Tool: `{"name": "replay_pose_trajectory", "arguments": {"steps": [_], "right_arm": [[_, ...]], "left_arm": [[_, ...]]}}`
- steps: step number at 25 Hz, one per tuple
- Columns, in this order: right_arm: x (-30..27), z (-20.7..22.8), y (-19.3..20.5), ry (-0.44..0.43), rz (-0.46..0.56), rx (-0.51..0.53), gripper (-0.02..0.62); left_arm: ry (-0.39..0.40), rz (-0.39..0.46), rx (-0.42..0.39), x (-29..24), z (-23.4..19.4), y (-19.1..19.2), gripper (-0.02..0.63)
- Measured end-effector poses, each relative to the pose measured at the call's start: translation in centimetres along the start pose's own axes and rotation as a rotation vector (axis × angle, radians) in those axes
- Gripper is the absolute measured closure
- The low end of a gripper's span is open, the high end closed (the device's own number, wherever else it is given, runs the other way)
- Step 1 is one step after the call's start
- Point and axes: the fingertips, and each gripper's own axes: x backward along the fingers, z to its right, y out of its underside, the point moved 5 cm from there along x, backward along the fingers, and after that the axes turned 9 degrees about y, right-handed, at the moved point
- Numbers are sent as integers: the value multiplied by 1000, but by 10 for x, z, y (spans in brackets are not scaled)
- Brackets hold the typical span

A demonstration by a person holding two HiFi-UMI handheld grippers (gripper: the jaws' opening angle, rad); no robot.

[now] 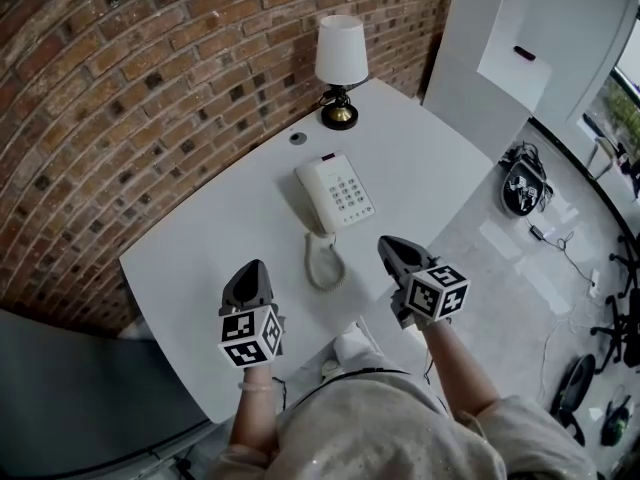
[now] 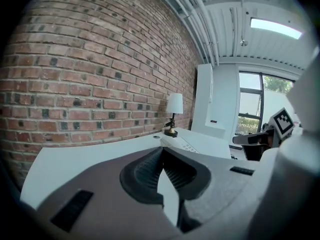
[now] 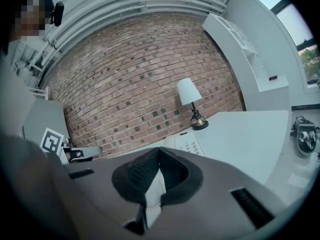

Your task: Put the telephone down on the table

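Evidently the handset (image 1: 323, 260) lies flat on the table (image 1: 190, 268), just in front of the telephone (image 1: 336, 193), so the putting-down looks finished. The left gripper (image 1: 254, 268) hovers nearer than the telephone and to its left, the right gripper (image 1: 388, 245) nearer and to its right, each with jaws pressed together on nothing. Any retreat should go straight back without brushing the handset. Count: 1 telephone, 1 handset, 1 lamp (image 1: 340, 63) behind the telephone, 2 grippers.

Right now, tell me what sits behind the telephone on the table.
Behind the telephone stand a white-shaded lamp and a small round disc, then the brick wall. The tabletop under the telephone is covered.
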Motion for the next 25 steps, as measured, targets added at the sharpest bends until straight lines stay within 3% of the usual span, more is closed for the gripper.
{"name": "replay_pose_trajectory", "arguments": {"steps": [7,25], "right_arm": [[20,-4,-3,30,52,78,591],[54,-24,-5,50,182,199,591]], "left_arm": [[-22,67,-23,26,2,2,601],[-28,128,-56,62,8,6,601]]}}
